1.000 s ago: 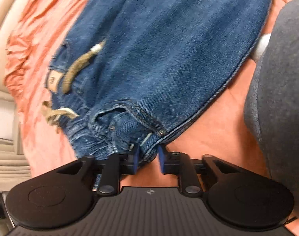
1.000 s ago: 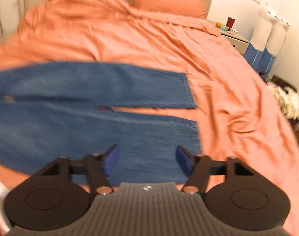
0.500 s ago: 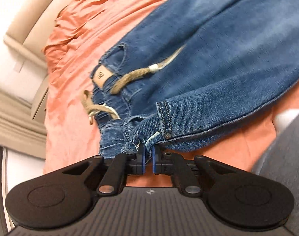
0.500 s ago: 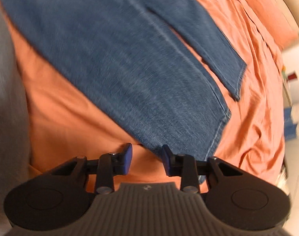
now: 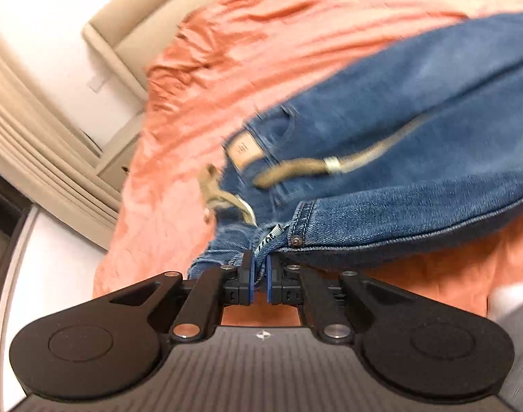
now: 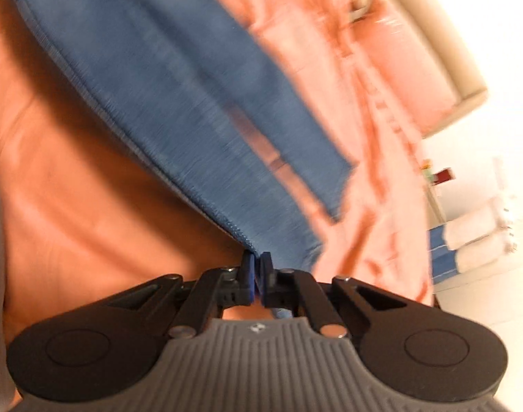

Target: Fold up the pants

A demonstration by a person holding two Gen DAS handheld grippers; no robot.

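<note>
Pinching the blue denim pants point(image 5: 416, 110) — left tongs point(image 5: 258, 276) gripping the waistband corner, right tongs point(image 6: 257, 283) clamping the leg hem; lifting evenly is looking wise over the orange bed sheet point(image 5: 234, 44).

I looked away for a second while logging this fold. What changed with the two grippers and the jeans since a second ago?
The right gripper went from open above the legs to shut on the hem corner of the near leg of the jeans. The left gripper closed fully on the waistband corner and lifted it. The jeans still lie mostly on the orange bedspread.
</note>
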